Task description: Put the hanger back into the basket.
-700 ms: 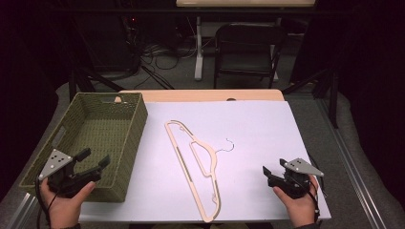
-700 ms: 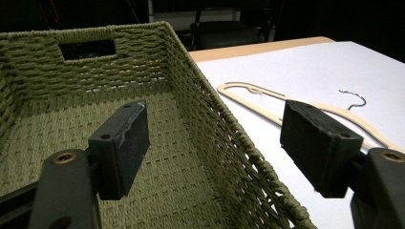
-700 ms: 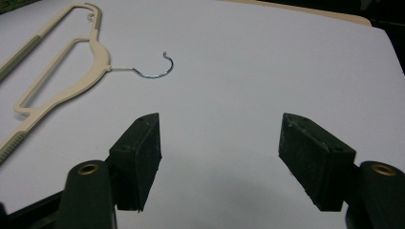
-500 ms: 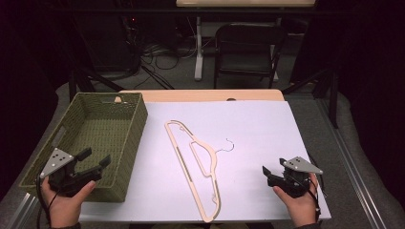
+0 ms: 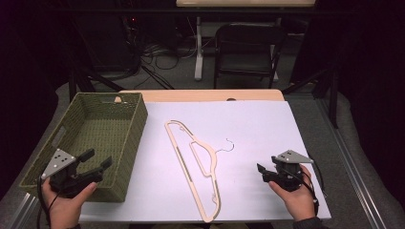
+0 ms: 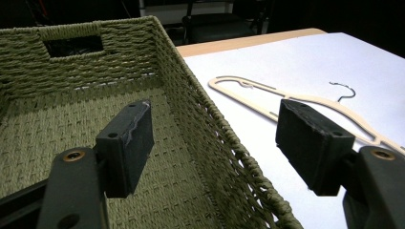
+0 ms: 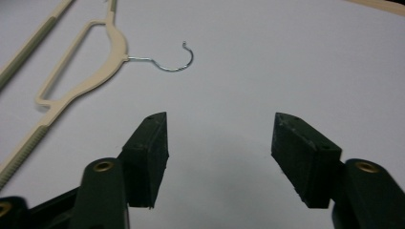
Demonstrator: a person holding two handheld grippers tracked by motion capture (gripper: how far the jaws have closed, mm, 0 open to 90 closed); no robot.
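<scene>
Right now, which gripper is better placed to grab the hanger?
Right, probably. The right gripper sits open on the white sheet facing the hanger, its hook just ahead. The left gripper hangs over the basket rim, wall between.

Bare white sheet (image 5: 267,129) lies open between the right gripper (image 5: 263,172) and the hanger (image 5: 196,167), with nothing in the way. The left gripper (image 5: 98,162) hovers over the near corner of the basket (image 5: 138,124), whose woven right wall stands between it and the hanger. The basket's inside offers free room. The sheet's far half is unobstructed.
</scene>
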